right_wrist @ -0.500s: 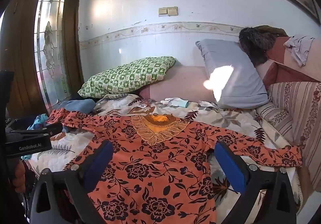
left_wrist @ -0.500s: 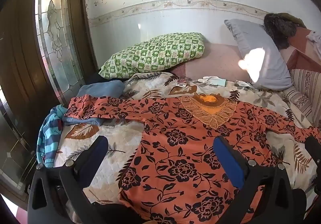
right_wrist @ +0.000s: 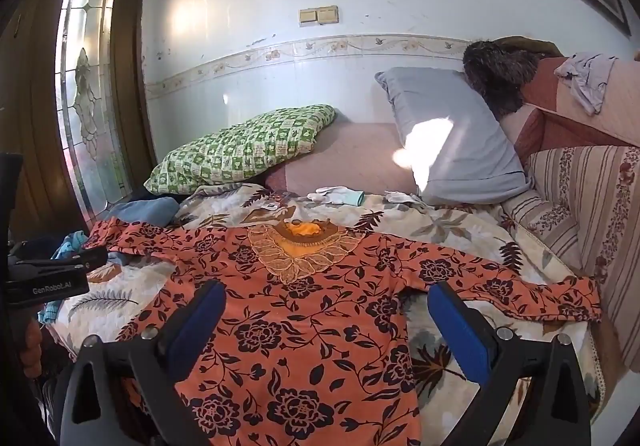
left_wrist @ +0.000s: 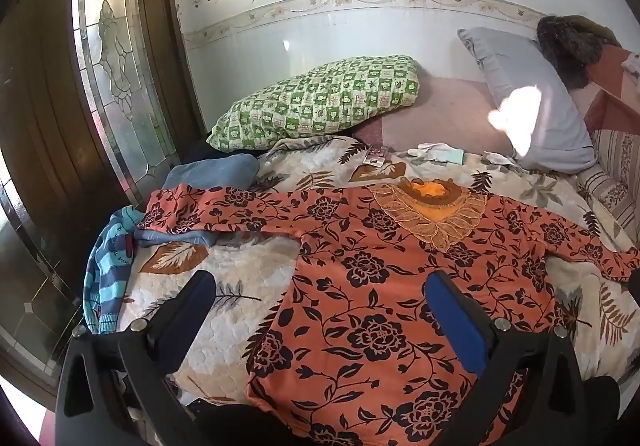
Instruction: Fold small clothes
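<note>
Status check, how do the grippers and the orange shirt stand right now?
Left gripper open, empty. Right gripper open, empty, above the orange floral shirt. Shirt flat on the bed, unfolded, sleeves spread. Left sleeve lies over a blue garment.

The orange floral shirt (left_wrist: 360,286) runs off the bottom edge in both wrist views, so its hem cannot be seen. In the left wrist view, the cuff of one sleeve disappears at the right picture edge. A blue garment (left_wrist: 212,174) near the bed's left edge lies partly under the other sleeve. The striped blue garment (left_wrist: 106,270) hangs over that edge, its lower part hidden. Small white items (right_wrist: 340,195) beside the grey pillow (right_wrist: 452,134) are too small to identify.
</note>
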The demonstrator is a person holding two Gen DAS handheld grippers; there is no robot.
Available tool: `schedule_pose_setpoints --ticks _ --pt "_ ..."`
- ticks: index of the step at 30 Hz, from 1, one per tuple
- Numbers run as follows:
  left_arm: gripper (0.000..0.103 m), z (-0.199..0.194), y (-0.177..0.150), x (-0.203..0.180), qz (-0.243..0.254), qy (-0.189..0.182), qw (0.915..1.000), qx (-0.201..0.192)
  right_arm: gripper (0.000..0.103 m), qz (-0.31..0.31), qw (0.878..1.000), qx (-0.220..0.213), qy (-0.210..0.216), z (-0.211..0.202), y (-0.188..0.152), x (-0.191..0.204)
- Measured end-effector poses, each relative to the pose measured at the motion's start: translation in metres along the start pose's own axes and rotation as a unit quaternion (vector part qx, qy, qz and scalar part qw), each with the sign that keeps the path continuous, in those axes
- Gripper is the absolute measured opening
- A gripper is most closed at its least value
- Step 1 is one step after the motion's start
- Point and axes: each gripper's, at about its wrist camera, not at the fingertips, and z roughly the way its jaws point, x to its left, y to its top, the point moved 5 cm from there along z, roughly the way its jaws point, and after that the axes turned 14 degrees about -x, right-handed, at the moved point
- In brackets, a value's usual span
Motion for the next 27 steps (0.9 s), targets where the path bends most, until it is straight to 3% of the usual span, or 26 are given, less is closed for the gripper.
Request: schedule_pose_setpoints --ticks 14,27 --pt "0.103 -0.001 0.003 0.02 -0.011 0.018 0.9997 -0.01 0.102 -0.006 1.0 0.006 0.011 0.002 0.0 0.012" --pt "0.103 -0.002 0.001 0.01 -0.006 0.005 1.0 -0.006 0.102 -0.011 1.0 0.012 0.01 0.005 -0.004 0.016"
